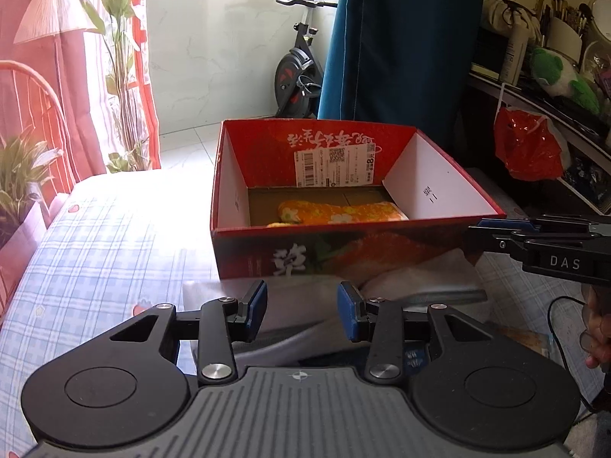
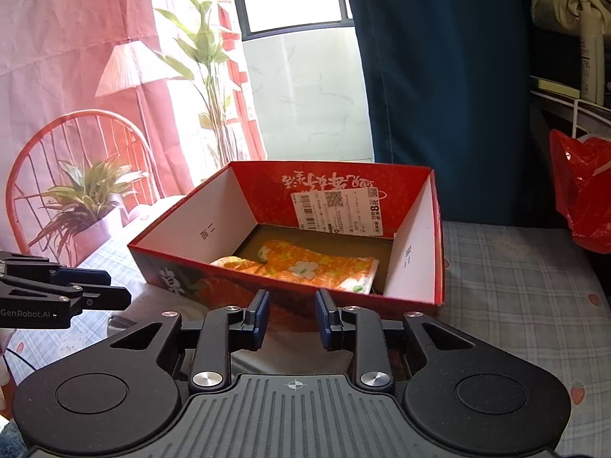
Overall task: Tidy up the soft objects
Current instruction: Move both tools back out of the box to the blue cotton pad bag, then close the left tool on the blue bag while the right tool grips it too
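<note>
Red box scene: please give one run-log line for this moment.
red box: on bed | orange floral cloth: inside box | left tongs: open, empty | right tongs: open, empty

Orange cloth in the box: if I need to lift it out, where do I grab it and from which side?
Probably the near right corner of the orange cloth, coming from above. It lies folded flat on the floor of the box, so the tall walls block any side approach. That corner shows stacked white edges clear of the right wall, giving the jaws some thickness to pinch. The right gripper is nearer it.
</note>
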`<action>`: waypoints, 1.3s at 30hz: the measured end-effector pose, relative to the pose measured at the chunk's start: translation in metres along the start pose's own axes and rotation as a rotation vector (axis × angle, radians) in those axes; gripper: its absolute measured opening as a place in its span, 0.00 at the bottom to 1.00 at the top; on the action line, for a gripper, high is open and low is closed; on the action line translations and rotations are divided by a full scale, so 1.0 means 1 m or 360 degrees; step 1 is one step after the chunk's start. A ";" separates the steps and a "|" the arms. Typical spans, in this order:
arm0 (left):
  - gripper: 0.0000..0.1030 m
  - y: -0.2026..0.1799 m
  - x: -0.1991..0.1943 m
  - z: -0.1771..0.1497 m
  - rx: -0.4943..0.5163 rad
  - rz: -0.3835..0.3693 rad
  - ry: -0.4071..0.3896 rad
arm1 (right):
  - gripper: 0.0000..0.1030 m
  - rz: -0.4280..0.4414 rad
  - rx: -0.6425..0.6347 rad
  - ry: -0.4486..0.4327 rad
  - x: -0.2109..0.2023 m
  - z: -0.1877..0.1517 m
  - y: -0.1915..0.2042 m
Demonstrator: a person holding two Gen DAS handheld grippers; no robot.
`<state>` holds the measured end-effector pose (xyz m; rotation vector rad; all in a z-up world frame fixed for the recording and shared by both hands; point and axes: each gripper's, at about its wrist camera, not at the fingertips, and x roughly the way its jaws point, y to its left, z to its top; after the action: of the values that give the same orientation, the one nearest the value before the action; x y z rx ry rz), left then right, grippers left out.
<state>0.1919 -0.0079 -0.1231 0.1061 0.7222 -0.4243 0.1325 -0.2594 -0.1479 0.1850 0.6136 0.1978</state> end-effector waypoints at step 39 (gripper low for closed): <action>0.44 0.018 -0.005 -0.113 -0.0217 -0.0084 0.0065 | 0.40 0.0204 0.0094 0.0319 -0.015 -0.106 0.047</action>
<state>0.1255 0.0373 -0.2054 -0.0325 0.7932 -0.4231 0.0525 -0.2053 -0.2143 0.2637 0.8081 0.3252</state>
